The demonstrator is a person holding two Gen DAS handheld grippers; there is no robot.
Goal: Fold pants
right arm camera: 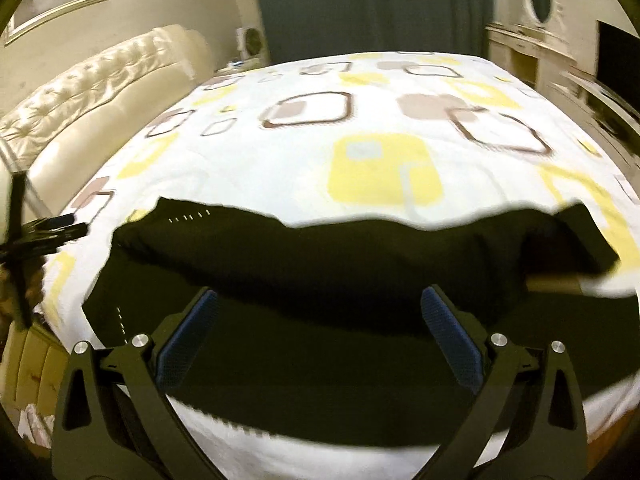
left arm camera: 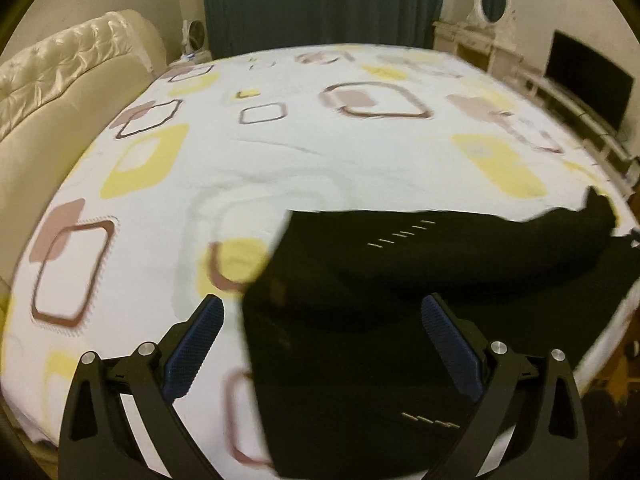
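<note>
Black pants (left arm camera: 400,300) lie on the bed near its front edge, one leg folded over the other, with small white stitch marks near the waist. They also show in the right wrist view (right arm camera: 340,280), stretching left to right. My left gripper (left arm camera: 324,312) is open and empty, hovering over the waist end. My right gripper (right arm camera: 320,308) is open and empty, over the middle of the legs. The left gripper also shows at the left edge of the right wrist view (right arm camera: 44,232).
The bed sheet (left arm camera: 280,168) is white with yellow and brown squares. A cream tufted headboard (left arm camera: 60,80) stands at the left. A dresser with an oval mirror (left arm camera: 492,4) and a dark screen (left arm camera: 588,80) stand at the right. Dark curtains (left arm camera: 320,0) hang behind.
</note>
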